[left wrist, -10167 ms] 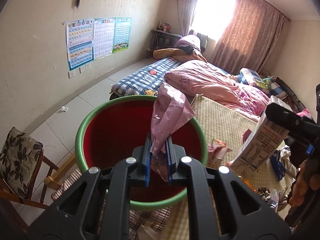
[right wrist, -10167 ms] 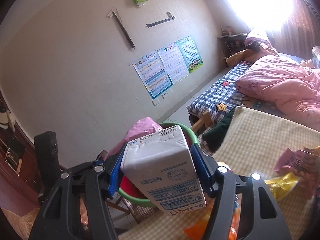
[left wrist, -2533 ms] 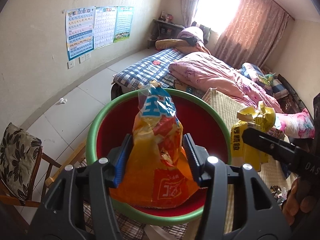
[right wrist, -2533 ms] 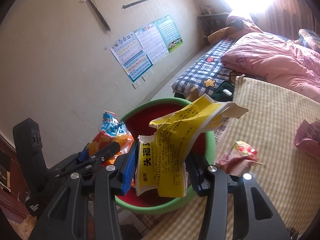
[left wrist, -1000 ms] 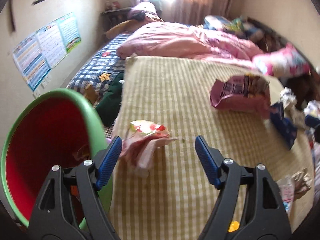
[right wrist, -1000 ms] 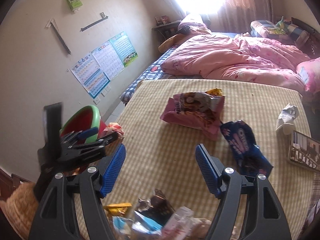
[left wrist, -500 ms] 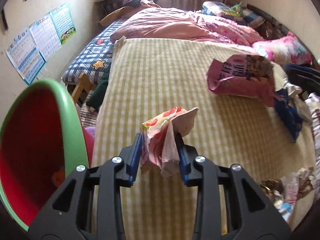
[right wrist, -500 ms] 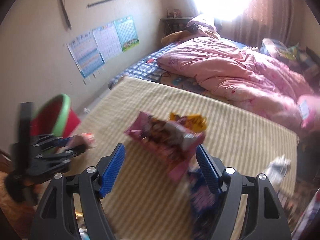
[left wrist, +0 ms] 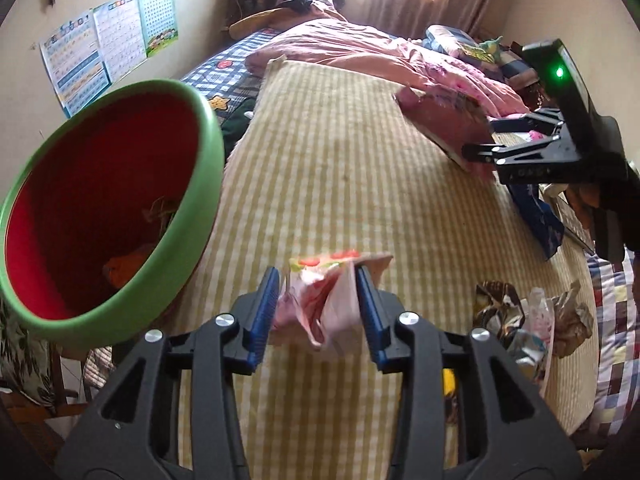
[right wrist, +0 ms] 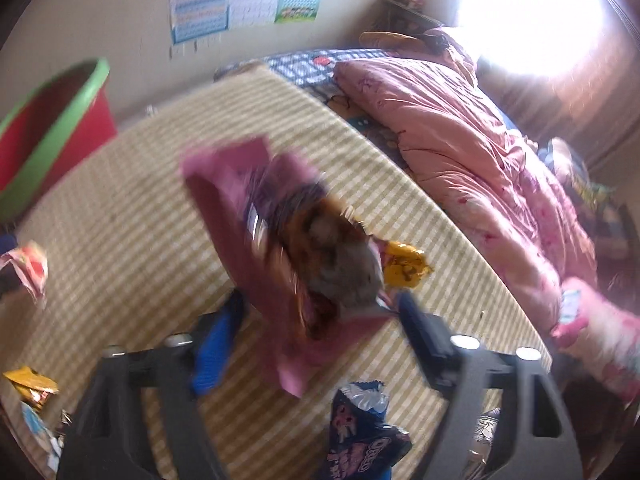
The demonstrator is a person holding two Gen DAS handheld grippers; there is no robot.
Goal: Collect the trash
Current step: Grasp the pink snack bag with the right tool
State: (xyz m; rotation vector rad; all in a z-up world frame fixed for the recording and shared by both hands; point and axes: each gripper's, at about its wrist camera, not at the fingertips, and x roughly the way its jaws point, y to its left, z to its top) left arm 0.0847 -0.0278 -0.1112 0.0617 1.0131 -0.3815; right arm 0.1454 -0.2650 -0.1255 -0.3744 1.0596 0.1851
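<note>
Pink and white, with red fruit print, the crumpled wrapper (left wrist: 320, 300) sits low in the middle of the left wrist frame between the blue pads of the left gripper (left wrist: 316, 312), whose jaws are opening though both pads touch it. At the left of that frame stands the red bin (left wrist: 100, 208) with its green rim, trash lying at its bottom. In the right wrist frame, blurred, the right gripper (right wrist: 320, 332) has its jaws closing about a large pink snack bag (right wrist: 280, 248) at the centre; whether the pads press it I cannot tell. Below it a dark blue cookie packet (right wrist: 360, 440) lies on the yellow striped mat (right wrist: 120, 240).
</note>
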